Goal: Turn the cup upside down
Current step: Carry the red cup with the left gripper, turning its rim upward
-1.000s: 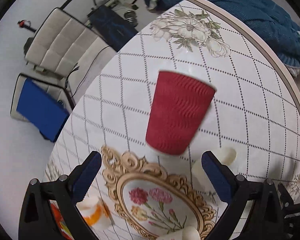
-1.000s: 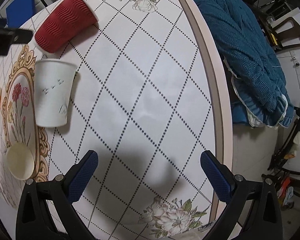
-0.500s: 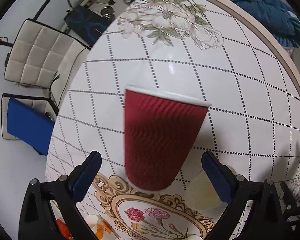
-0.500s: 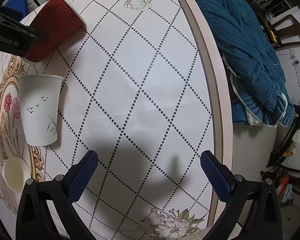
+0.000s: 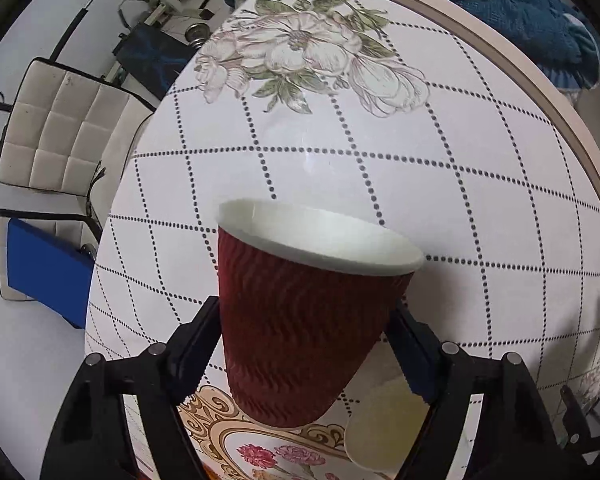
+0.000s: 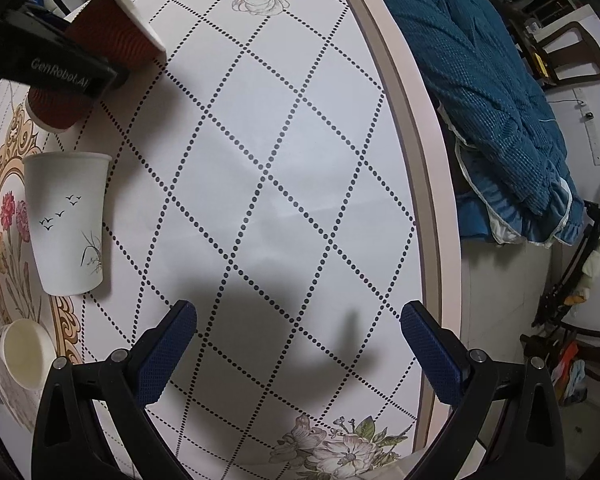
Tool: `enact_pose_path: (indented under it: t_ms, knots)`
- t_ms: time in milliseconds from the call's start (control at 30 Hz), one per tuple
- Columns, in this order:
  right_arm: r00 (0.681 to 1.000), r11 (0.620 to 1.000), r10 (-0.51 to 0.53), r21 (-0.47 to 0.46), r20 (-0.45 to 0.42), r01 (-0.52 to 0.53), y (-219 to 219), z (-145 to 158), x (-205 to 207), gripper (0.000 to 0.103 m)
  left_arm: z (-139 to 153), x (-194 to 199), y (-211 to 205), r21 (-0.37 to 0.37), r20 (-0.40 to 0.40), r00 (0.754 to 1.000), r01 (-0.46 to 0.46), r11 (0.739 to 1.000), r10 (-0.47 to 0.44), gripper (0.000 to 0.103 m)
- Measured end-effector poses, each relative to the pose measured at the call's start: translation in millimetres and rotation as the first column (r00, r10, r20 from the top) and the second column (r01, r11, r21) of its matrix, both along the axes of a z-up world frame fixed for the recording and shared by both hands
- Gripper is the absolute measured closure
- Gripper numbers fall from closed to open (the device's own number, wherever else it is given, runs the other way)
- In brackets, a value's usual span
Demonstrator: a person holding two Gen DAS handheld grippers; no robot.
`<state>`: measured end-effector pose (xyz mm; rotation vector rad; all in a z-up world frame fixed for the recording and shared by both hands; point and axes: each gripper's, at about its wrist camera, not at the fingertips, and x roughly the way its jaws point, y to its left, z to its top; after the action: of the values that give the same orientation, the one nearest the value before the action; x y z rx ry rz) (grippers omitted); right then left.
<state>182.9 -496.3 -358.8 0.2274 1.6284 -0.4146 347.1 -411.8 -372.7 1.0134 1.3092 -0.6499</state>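
Cup between left fingers

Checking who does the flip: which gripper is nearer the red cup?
Left. The left gripper has its fingers on both sides of the red cup; the right gripper hangs open over bare table, well away.

The left gripper has its fingers drawn in, pressing on both sides of the red cup low on its wall. The right gripper hangs with its blue-padded fingers spread wide, holding nothing.
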Motion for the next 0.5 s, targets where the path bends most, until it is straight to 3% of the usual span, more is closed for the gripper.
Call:
enact_pose_path:
  t_ms: [200,500]
  knots:
    - [1.000,1.000,-0.011,-0.002,0.001,0.011,-4,-1,-2,0.000,10,6,9,-0.030,0.018,0.998,-0.063,0.998,0.063,0.025]
    - [1.000,1.000,-0.011,0.003,0.015,0.011,4,7,-4,0.000,49,9,35,-0.098,0.011,0.987,-0.158,0.983,0.159,0.025]
